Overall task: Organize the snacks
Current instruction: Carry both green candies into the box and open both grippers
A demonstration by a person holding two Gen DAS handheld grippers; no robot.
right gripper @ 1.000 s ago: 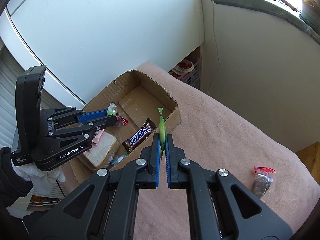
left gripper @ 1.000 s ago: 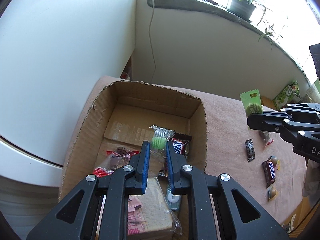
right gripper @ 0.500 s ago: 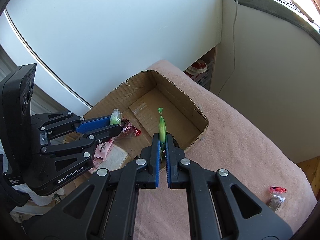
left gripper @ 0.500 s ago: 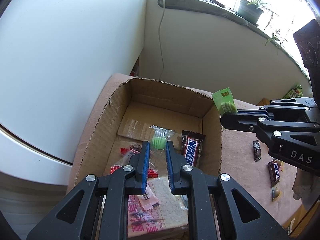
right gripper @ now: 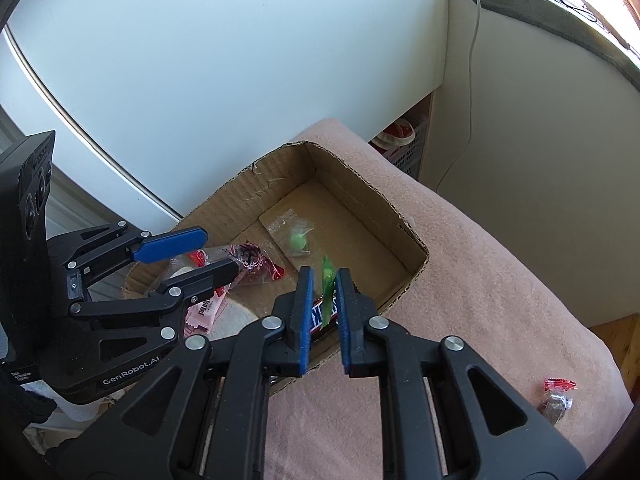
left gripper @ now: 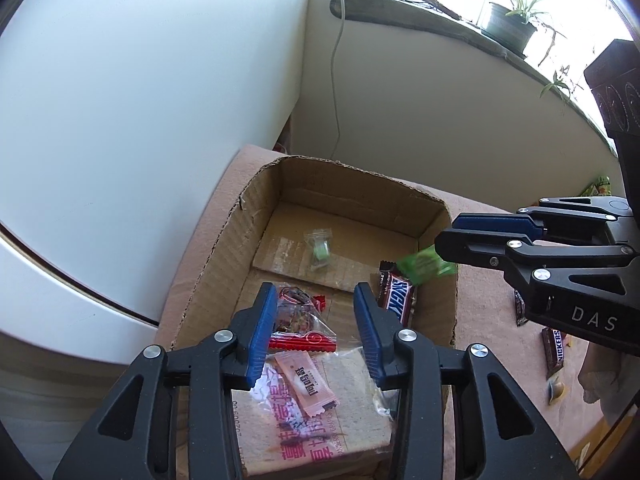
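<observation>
An open cardboard box [left gripper: 224,248] [right gripper: 404,236] sits on a pink blanket [right gripper: 480,280]. My left gripper [left gripper: 316,328] [right gripper: 196,252] is open and empty above the box's near end. A small clear packet with a green candy [left gripper: 319,249] [right gripper: 299,241] lies on the box floor. My right gripper [right gripper: 322,312] [left gripper: 440,240] is open over the box's right wall; a green wrapper [left gripper: 425,266] [right gripper: 328,280] is blurred between and below its fingers, loose. A Snickers bar [left gripper: 398,298], a red-sealed bag [left gripper: 298,320], a pink sachet [left gripper: 306,382] and a bread pack [left gripper: 320,412] lie in the box.
More snacks lie on the blanket right of the box: a Snickers bar [left gripper: 556,350], a dark candy [left gripper: 519,312] and a red-topped bag [right gripper: 558,394]. A white wall [left gripper: 140,100] stands behind the box. A windowsill holds a potted plant [left gripper: 510,26].
Both grippers have opened. The clear green candy packet dropped from my left gripper onto the box floor. The green wrapper has left my right gripper's grip over the box.
</observation>
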